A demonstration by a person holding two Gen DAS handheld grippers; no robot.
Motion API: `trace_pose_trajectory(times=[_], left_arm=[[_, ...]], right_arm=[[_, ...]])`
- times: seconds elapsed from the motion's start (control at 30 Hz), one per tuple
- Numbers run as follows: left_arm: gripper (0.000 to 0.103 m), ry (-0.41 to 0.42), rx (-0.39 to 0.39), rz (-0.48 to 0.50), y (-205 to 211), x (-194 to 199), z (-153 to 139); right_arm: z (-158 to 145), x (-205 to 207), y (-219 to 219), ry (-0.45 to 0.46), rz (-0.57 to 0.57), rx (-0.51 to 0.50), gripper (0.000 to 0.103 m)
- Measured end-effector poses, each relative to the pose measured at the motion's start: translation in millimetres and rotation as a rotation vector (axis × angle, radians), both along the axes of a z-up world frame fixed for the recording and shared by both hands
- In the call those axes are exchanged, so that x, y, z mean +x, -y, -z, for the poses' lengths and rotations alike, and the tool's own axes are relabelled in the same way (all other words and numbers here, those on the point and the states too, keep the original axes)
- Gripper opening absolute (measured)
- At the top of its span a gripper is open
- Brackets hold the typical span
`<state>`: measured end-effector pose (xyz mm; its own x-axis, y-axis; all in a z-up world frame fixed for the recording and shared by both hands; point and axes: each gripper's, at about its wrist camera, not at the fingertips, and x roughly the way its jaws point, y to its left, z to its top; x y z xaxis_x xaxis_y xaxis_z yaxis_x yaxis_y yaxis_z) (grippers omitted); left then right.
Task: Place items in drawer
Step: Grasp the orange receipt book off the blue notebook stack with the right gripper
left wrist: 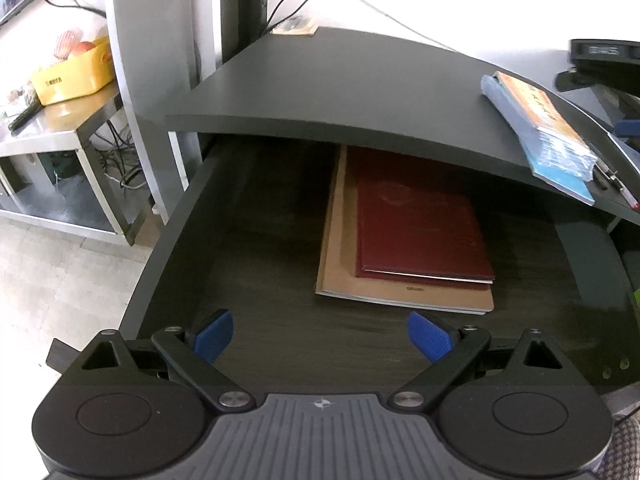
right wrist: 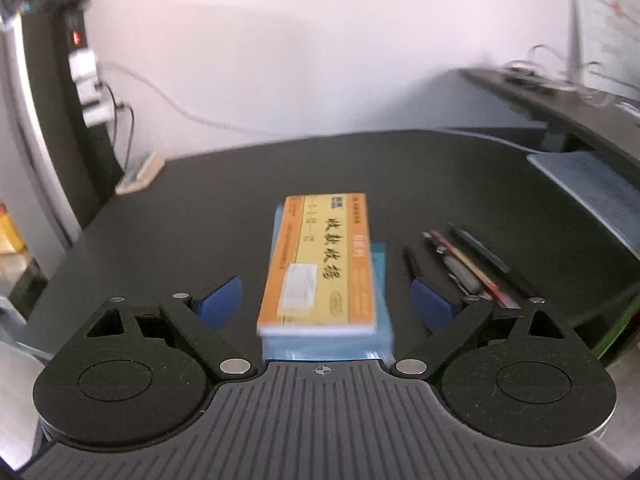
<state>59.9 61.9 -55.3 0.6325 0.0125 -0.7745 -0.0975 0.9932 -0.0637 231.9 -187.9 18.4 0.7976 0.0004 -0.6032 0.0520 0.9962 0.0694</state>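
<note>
The left gripper (left wrist: 320,336) hangs spread over the open dark wood-grain drawer (left wrist: 260,240), where a maroon hardcover book (left wrist: 420,228) lies on a kraft-brown notebook (left wrist: 340,276). The right gripper (right wrist: 326,304), spread, flanks the orange-and-yellow receipt pad (right wrist: 320,264) stacked on blue booklets (right wrist: 328,346), pens (right wrist: 468,264) beside it.

We see a pale wall (right wrist: 320,60) far behind, a steel table (left wrist: 60,136) at left, light tiled floor (left wrist: 60,272) beneath.
</note>
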Motion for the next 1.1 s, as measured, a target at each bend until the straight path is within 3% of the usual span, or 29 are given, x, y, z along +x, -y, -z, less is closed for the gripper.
trace_pose_trajectory(times=[0.13, 0.37, 0.43, 0.6, 0.8, 1.1], left_arm=[[0.095, -0.012, -0.012, 0.018, -2.1, 5.2, 3.4], [0.095, -0.022, -0.025, 0.019, -6.5, 10.3, 8.0], [0.095, -0.024, -0.027, 0.016, -6.1, 10.0, 8.6], [0.095, -0.034, -0.025, 0.028, -1.7, 7.5, 11.2], [0.095, -0.047, -0.011, 0.025, -0.5, 3.5, 15.2], [0.095, -0.037, 0.004, 0.015, 0.1, -3.2, 10.8]], right_arm=[[13.2, 32.2, -12.6, -0.045, -0.005, -0.055, 0.095], [26.1, 47.2, -23.5, -0.082, -0.028, -0.140, 0.096], [29.0, 47.5, -21.7, -0.099, -0.039, -0.135, 0.090], [28.4, 39.6, -17.5, -0.083, -0.036, -0.121, 0.084], [21.7, 18.8, -25.4, -0.051, -0.058, -0.190, 0.084], [18.1, -19.0, -14.6, -0.089, -0.070, -0.089, 0.087]])
